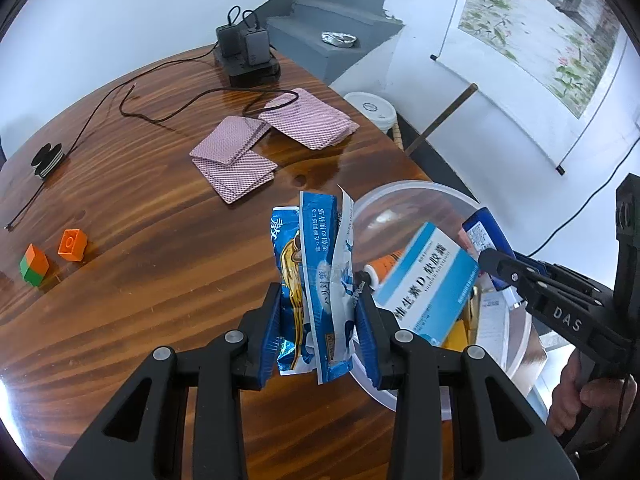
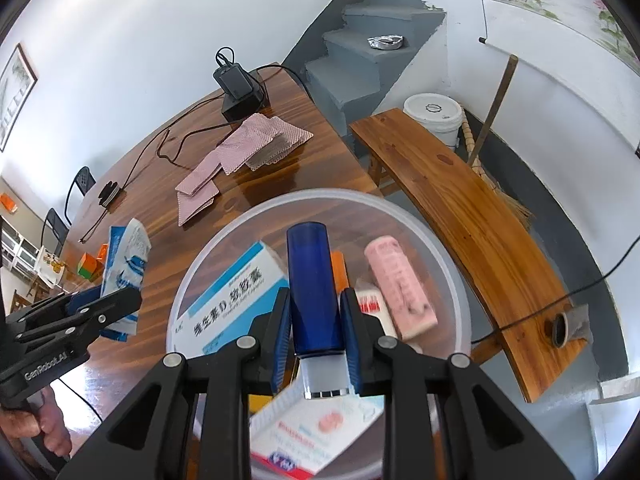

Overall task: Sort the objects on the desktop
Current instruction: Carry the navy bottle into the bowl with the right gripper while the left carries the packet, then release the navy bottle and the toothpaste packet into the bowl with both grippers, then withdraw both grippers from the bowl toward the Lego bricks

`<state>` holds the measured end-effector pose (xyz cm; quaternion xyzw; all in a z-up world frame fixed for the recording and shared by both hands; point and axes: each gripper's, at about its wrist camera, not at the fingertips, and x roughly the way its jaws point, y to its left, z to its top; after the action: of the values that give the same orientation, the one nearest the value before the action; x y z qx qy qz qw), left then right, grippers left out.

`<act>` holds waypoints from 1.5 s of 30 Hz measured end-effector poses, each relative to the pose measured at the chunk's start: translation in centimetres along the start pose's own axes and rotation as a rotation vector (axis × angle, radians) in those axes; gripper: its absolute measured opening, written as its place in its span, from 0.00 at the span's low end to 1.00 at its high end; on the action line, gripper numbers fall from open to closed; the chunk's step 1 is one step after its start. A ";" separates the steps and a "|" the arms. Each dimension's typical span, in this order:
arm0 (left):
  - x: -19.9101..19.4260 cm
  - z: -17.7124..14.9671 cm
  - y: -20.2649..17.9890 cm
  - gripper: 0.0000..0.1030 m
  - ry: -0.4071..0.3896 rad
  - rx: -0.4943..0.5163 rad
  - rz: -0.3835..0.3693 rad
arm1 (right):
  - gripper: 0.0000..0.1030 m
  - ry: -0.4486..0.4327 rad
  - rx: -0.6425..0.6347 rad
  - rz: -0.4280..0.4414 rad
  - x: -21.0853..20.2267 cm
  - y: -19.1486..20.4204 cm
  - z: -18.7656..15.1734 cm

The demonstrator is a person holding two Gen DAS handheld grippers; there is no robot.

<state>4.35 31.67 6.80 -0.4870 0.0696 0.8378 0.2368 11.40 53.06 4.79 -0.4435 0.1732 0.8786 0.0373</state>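
On the wooden bench [image 1: 160, 280], at about nine o'clock in the left wrist view, sit a green-and-orange block [image 1: 35, 265] and an orange brick [image 1: 73, 245] just beside it. Toward eleven o'clock lies a black coil of cable [image 1: 48, 159]. Near twelve, pink-backed playing cards [image 1: 256, 148] are scattered in loose piles, and behind them a black power strip [image 1: 246, 65] carries two chargers.

At centre, the left gripper [image 1: 316, 332] has its fingers pressed on a bunch of blue sachets [image 1: 316, 280] held upright, just beside the rim of a clear plastic tub [image 2: 440, 240]. The sachets bear Japanese print, only partly legible. Inside the tub lies a white-and-blue medicine box [image 1: 424, 280] printed with Chinese characters and "D"; smaller writing is blurred.

At three o'clock, the right gripper [image 2: 316, 328] is marked "DAS" in the left wrist view; the left one reads "GenRobot.AI" in the right wrist view. Its fingers are clamped narrow on a dark blue tube [image 2: 314, 288] with a pale cap, held over the tub. Under it lie a pink roll [image 2: 400, 284] and a blurred white box [image 2: 316, 436] with red lettering.

Beyond, at one o'clock: grey stairs [image 2: 360, 60], a white bucket [image 2: 434, 114], a broom [image 2: 492, 120], a second wooden seat plank [image 2: 460, 208], white walls and a hanging scroll painting [image 1: 540, 28].
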 end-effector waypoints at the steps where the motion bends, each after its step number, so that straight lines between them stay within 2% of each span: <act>1: 0.1 0.1 0.1 0.37 0.000 -0.003 0.003 | 0.26 0.000 -0.001 0.000 0.3 0.0 0.3; 11: 1.1 1.6 0.0 0.37 0.007 -0.002 0.010 | 0.26 0.008 0.006 -0.007 2.2 -0.9 2.0; 20: 2.9 3.1 -2.9 0.37 0.032 0.060 -0.071 | 0.26 -0.004 0.007 -0.005 1.1 -1.3 1.6; 29: 5.5 4.0 -5.2 0.37 0.078 0.152 -0.117 | 0.26 -0.016 0.037 -0.012 -0.3 -2.3 1.0; 32: 5.9 4.3 -5.4 0.42 0.083 0.147 -0.140 | 0.26 -0.016 0.047 -0.016 -0.6 -2.5 0.9; 34: 5.9 4.5 -5.5 0.58 0.086 0.142 -0.180 | 0.26 -0.016 0.056 -0.021 -0.6 -2.7 0.8; 36: 5.9 4.7 -5.5 0.64 0.084 0.136 -0.207 | 0.26 -0.015 0.062 -0.023 -0.7 -2.8 0.7; 41: 5.6 4.9 -5.0 0.64 0.081 0.105 -0.231 | 0.26 -0.014 0.070 -0.027 -0.8 -2.8 0.4; 45: 5.1 5.0 -4.5 0.64 0.068 0.083 -0.222 | 0.26 -0.016 0.072 -0.028 -0.9 -2.5 0.3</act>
<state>0.45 39.04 5.55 -0.5098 0.0578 0.7858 0.3454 12.26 55.64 5.03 -0.4371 0.1982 0.8747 0.0671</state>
